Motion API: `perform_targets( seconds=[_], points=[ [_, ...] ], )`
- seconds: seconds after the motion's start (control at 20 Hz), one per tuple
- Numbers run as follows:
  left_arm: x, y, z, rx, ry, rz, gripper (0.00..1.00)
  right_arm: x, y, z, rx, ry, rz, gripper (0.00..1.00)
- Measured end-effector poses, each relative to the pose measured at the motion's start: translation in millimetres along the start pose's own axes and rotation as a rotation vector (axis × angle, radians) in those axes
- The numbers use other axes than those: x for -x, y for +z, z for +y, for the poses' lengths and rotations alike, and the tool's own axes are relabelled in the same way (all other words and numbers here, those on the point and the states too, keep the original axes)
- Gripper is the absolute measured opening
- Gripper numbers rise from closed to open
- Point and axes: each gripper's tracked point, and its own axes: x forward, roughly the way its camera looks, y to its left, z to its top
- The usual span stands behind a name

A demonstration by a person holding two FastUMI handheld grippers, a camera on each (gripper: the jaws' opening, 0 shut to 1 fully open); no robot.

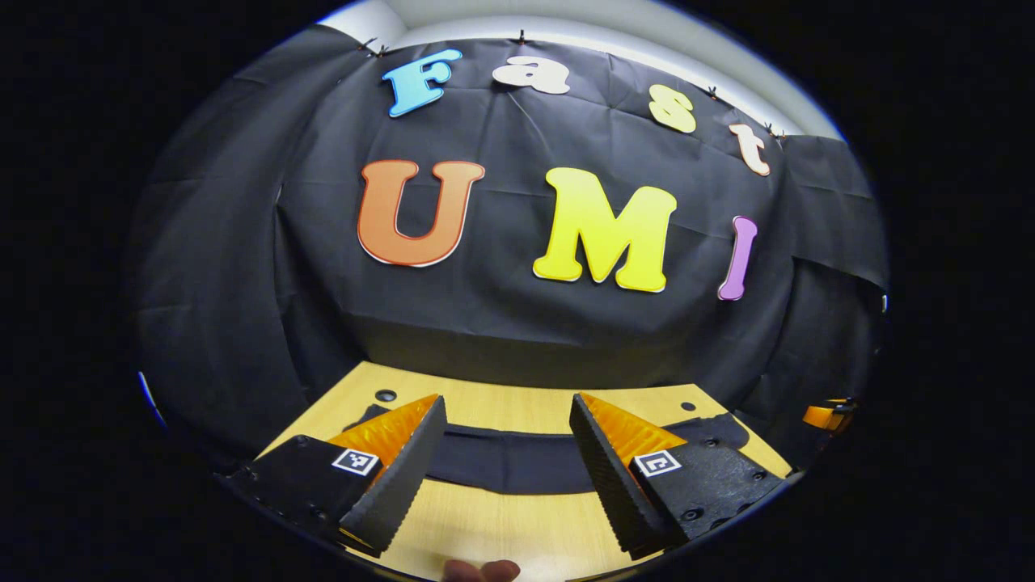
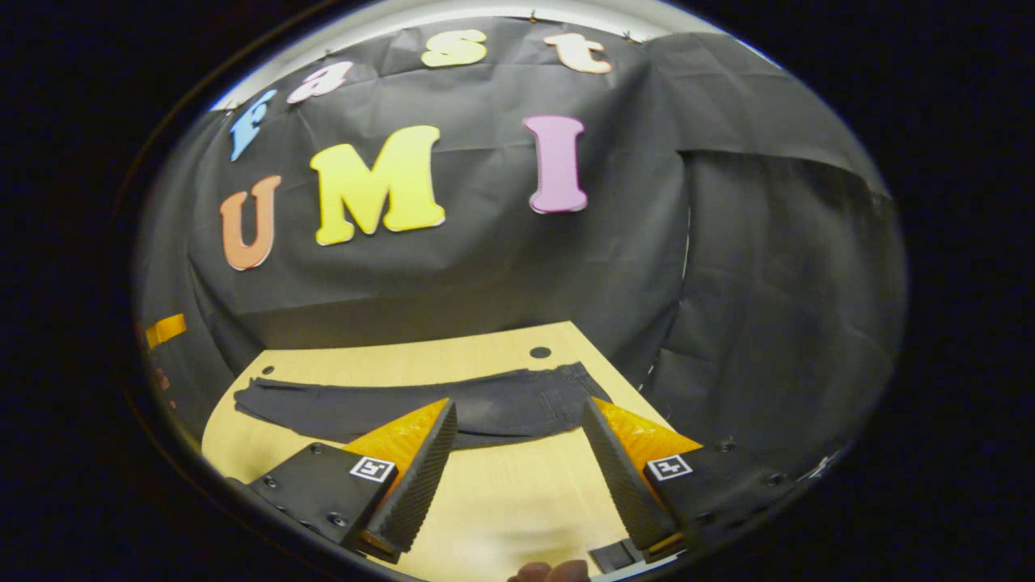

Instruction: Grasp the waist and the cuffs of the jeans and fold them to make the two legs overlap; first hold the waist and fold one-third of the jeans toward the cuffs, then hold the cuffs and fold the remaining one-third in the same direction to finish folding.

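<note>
Both sets of fingers spread and empty, left gripper (image 1: 508,461) and right gripper (image 2: 519,469) poised above the table (image 2: 501,501), presumably lined up for a first grasp; dark jeans (image 2: 420,408) lie flat lengthwise beyond, unfolded, waist toward the right gripper.

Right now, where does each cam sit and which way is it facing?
Left gripper view: rides the left gripper, above the table's near edge, facing the booth wall over the jeans; own open fingers and a fingertip show.
Right gripper view: rides the right gripper, same facing, with the jeans' waist on the right of its picture; own open fingers and a fingertip show.
Shared: the jeans lying flat on the table, untouched.
</note>
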Motion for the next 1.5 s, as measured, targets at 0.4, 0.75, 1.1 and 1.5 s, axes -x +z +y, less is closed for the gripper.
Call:
perform_targets(
  seconds=[0.4, 0.75, 1.1, 1.5],
  points=[
    [-52.3, 9.5, -29.5, -0.013, 0.11, 0.005, 0.99, -184.2, -46.8, -87.4, -0.075, -0.096, 0.118, 0.94],
    [-70.3, -9.5, -52.0, -0.02, 0.149, 0.08, 0.99, -273.2, -94.8, -122.8, -0.176, -0.1, 0.223, 0.99],
    [-73.4, -20.8, -53.4, 0.013, 0.167, 0.115, 0.99, -280.1, -105.7, -108.7, -0.224, -0.063, 0.25, 0.84],
    [-58.0, -20.9, -29.3, 0.034, 0.191, 0.117, 0.99, -270.2, -74.0, -89.2, -0.225, -0.103, 0.309, 0.08]
  ],
)
